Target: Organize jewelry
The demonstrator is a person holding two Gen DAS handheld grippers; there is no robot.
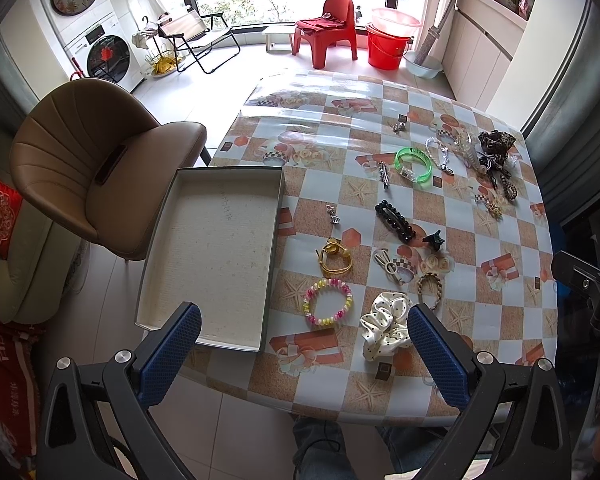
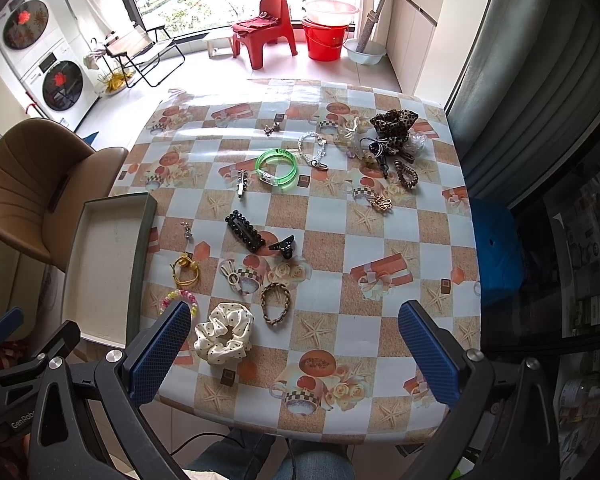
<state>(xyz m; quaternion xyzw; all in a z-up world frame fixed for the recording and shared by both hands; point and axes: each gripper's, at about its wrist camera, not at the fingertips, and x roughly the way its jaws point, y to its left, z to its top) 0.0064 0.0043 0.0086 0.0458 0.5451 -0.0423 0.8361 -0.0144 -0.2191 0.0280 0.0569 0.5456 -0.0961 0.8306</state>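
From the right wrist view, the blue pad of the right claw [image 2: 294, 354] covers part of the pastel bead bracelet [image 2: 188, 298], and the open box [image 2: 100, 272] loses its near corner behind it. At the far right of the tabletop [image 2: 380, 240], the heap around the leopard scrunchie [image 2: 394, 122] is too tangled and small to sort out. In the left wrist view, the braided band [image 1: 430, 284] is partly hidden behind a pad.

Blue-padded black grippers [image 1: 304, 356] (silver screws)

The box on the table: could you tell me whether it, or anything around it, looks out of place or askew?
The box lies skewed to the table edge, its left side overhanging the floor beside the brown chair. It holds nothing; the jewelry is scattered loose on the tablecloth, nothing visibly damaged.
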